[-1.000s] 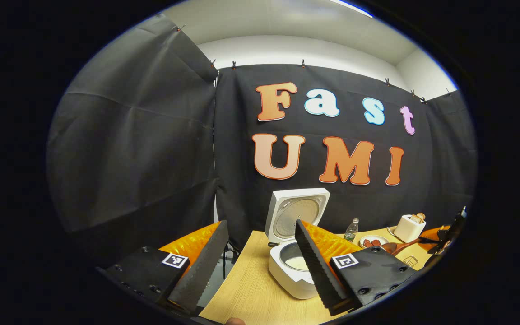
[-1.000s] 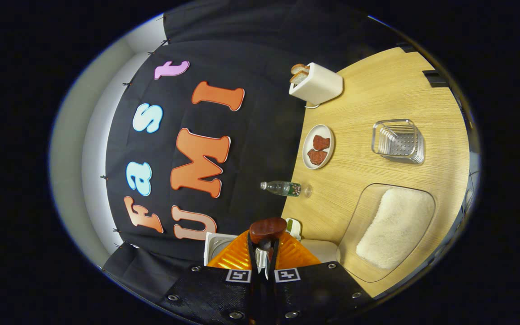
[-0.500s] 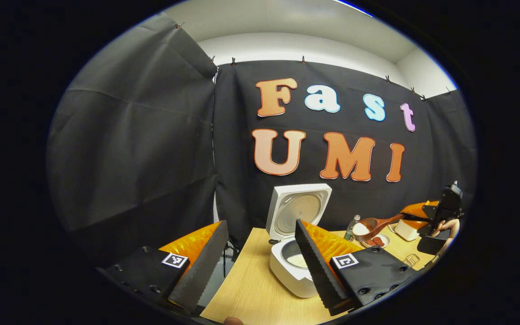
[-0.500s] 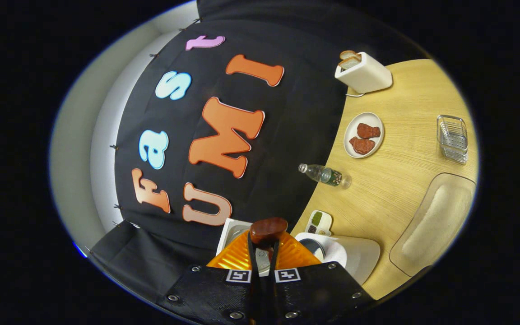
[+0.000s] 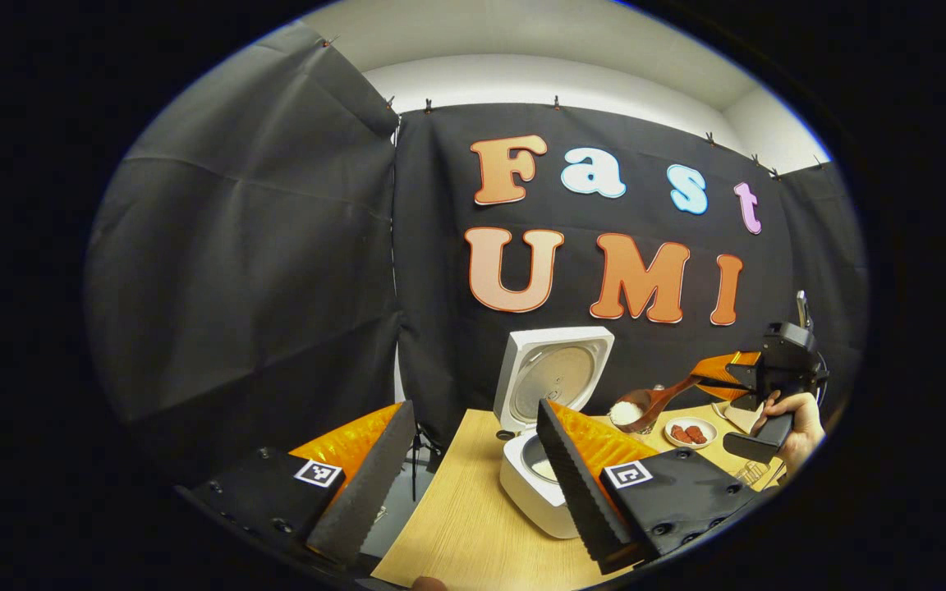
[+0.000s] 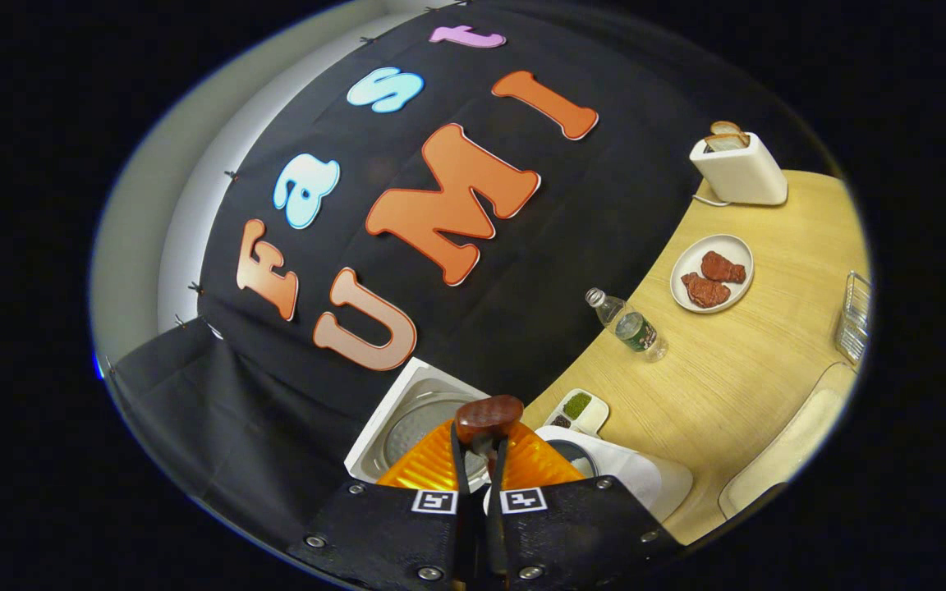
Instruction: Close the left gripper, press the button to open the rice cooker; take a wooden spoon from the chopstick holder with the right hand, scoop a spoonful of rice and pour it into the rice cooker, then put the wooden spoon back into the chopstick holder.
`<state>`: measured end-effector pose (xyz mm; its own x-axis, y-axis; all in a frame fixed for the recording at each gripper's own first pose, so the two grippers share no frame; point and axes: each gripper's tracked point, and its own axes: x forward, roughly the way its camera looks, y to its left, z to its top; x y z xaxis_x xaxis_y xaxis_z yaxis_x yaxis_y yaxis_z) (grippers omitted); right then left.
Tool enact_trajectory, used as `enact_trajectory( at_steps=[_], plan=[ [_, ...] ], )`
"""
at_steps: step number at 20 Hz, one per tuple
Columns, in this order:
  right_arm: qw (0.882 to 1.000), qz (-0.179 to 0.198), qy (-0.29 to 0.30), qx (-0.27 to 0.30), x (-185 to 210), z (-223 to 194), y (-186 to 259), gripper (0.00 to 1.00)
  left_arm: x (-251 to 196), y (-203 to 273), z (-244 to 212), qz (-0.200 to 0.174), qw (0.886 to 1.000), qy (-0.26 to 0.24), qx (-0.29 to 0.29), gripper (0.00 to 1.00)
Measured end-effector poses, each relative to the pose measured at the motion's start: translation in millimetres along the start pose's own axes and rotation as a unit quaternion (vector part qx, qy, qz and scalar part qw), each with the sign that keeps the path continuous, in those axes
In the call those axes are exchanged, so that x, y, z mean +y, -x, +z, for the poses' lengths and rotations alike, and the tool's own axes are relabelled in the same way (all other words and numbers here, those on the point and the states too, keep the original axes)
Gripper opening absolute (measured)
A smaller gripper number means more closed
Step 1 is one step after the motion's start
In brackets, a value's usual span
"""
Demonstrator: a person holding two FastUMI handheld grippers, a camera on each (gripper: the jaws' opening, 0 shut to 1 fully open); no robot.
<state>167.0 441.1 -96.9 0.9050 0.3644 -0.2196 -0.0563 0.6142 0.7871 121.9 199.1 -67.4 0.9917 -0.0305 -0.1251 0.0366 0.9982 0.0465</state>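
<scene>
Step in hand: carrying rice. Right tool (image 6: 479,460) clamped on wooden spoon (image 5: 652,403), loaded, near the open rice cooker (image 5: 540,484) on the surface (image 5: 473,525). Left tool (image 5: 473,480) wide open, empty. Next: tip over pot.

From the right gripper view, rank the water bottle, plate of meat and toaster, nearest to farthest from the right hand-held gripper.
1. Water bottle, up to the right, near the table's back edge.
2. Plate of meat, farther right.
3. Toaster, at the far end.
</scene>
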Motion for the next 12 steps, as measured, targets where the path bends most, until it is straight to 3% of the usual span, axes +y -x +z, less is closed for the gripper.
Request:
enact_trajectory(
  at_steps=[12],
  plan=[
    [0.990,0.008,0.140,-0.006,25.0,-5.2,-3.9,0.05,13.6,2.5,4.2,0.010,1.000,0.005,-0.010,1.00]
  ],
)
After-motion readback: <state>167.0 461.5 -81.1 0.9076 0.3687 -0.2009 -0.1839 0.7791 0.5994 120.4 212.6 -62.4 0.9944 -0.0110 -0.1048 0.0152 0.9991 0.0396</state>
